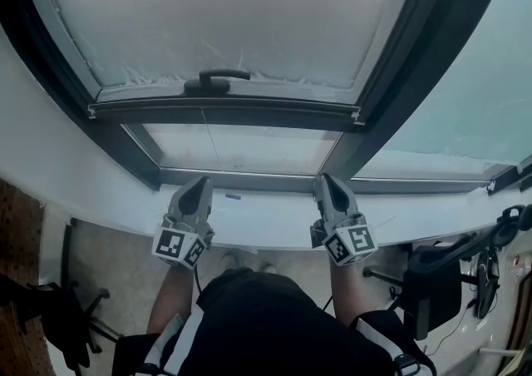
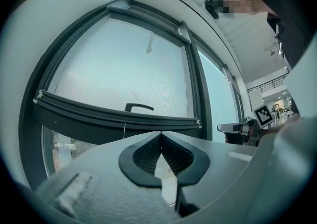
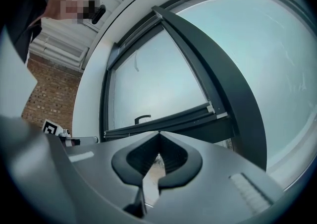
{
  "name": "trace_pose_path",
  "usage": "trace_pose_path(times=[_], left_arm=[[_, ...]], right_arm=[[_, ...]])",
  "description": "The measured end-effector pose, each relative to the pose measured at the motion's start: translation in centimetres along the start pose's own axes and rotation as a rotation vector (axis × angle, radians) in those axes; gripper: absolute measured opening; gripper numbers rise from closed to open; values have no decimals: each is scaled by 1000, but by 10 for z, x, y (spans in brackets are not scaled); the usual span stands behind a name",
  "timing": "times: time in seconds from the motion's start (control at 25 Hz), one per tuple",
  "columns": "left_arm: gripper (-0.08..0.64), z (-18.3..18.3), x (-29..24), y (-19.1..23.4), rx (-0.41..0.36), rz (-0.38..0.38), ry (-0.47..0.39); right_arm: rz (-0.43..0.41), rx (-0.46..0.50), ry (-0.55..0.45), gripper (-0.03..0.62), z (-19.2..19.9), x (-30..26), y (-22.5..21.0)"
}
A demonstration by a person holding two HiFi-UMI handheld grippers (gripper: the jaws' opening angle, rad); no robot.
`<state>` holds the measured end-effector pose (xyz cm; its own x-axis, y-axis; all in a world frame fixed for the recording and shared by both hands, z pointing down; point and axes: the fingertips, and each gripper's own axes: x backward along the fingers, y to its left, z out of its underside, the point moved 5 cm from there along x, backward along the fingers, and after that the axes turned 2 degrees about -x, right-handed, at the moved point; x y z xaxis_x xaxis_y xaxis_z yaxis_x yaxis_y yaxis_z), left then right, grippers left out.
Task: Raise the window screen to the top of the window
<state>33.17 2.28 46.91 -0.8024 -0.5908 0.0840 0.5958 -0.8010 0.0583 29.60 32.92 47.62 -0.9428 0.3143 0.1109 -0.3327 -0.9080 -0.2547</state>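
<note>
Head view: the screen (image 1: 233, 8) covers most of the window, its dark bar (image 1: 224, 110) and handle (image 1: 214, 78) sitting just above a strip of bare glass (image 1: 241, 150), with a thick post (image 1: 416, 58) hard on its right. Left claw (image 1: 197, 185) and right claw (image 1: 326, 181) are both closed tight and empty, side by side over the white sill (image 1: 274, 225), below the bar and clear of it. A chair (image 1: 432, 283) stands on the floor at lower right.
</note>
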Motion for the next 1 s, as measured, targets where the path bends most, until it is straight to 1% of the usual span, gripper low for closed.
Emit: trace_pose_path(times=[0.16, 0.32, 0.48, 0.56, 0.68, 0.72, 0.76, 0.8, 0.84, 0.88, 0.92, 1.0], left_arm=[[3, -1, -16, 6, -22, 42, 8], [3, -8, -33, 20, -83, 105, 4], [3, -20, -47, 33, -124, 145, -4], [3, -24, -52, 40, -152, 162, 21], [3, -23, -66, 50, -216, 189, 75], [12, -21, -71, 53, -230, 199, 94], [42, -20, -77, 56, -240, 209, 115], [51, -19, -82, 58, -248, 221, 135], [80, -18, -87, 61, -257, 233, 156], [106, -16, -91, 63, -270, 244, 177], [124, -15, -95, 65, -288, 256, 197], [151, -13, -103, 66, -324, 278, 220]], right_arm=[[17, 14, 17, 5, 1, -12, -2], [-17, 109, 28, 5, -3, -34, 14], [-37, 149, 12, 5, -9, -56, 26], [-49, 192, 21, 5, -11, -67, 33], [-64, 284, 53, 5, -9, -80, 40], [-67, 305, 66, 5, -7, -84, 41], [-69, 320, 81, 5, -6, -87, 42], [-72, 333, 99, 5, -4, -91, 43], [-76, 343, 118, 6, -2, -94, 43], [-76, 349, 136, 24, 0, -97, 42], [-74, 353, 149, 57, 2, -101, 41], [-71, 374, 170, 69, 3, -107, 39]])
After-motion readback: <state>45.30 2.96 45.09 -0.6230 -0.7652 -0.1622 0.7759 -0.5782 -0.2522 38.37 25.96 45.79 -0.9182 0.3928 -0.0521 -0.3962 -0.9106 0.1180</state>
